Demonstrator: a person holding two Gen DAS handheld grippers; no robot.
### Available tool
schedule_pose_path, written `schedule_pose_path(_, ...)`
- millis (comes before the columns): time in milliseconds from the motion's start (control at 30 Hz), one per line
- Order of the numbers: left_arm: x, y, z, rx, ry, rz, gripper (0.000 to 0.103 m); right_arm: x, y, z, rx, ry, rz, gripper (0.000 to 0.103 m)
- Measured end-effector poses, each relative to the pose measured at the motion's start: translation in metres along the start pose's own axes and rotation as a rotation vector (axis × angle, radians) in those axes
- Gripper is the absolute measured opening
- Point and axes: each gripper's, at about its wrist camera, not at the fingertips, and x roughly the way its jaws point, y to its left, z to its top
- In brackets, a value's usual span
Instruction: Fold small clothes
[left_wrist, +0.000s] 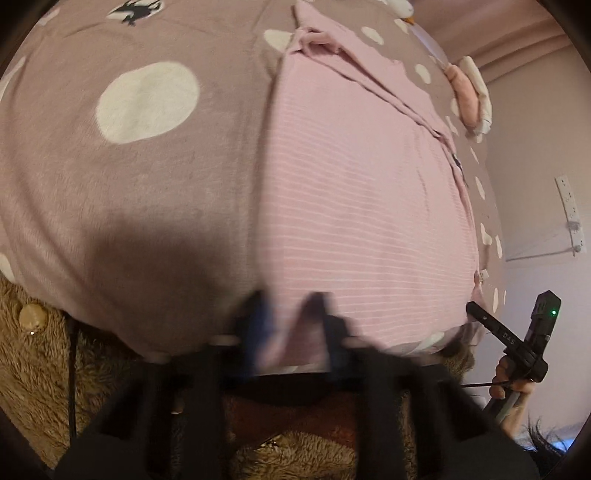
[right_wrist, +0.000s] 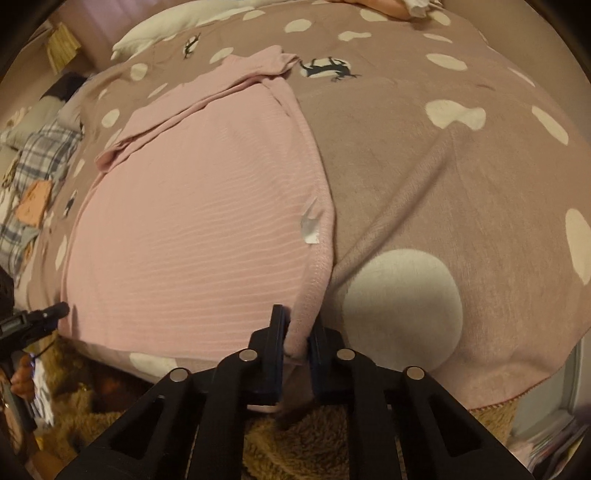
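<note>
While garment (right_wrist: 192, 221) lies flat on blanket (right_wrist: 424, 177), near hem overhangs bed edge. Blanket: mauve, white spots, covers bed. Rug (right_wrist: 306, 439): shaggy, tan, below edge. Pillow (right_wrist: 162, 29) at far end; plaid cloth (right_wrist: 40, 155) left of bed. Right gripper (right_wrist: 297, 332): fingers narrowly apart, pink hem corner between them. Left gripper (left_wrist: 290, 306): blurred, parted, pink fabric between fingers; grip cannot be confirmed.

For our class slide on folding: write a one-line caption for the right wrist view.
Right gripper straddles the near corner of a pink striped garment on a spotted blanket.
</note>
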Motion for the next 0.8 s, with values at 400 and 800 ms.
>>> schedule_pose_path(400, -0.037, -0.019, 0.038, -0.015, -0.137, -0.148, 0.004, -0.025, 0.003, 0.050, 0.068, -0.127, 0.219, 0.007)
schedule_pose_path(800, -0.009, 0.002, 0.123, -0.133, -0.172, -0.075, 0.000, 0.035, -0.021, 0.115, 0.274, -0.097, 0.238, 0.007)
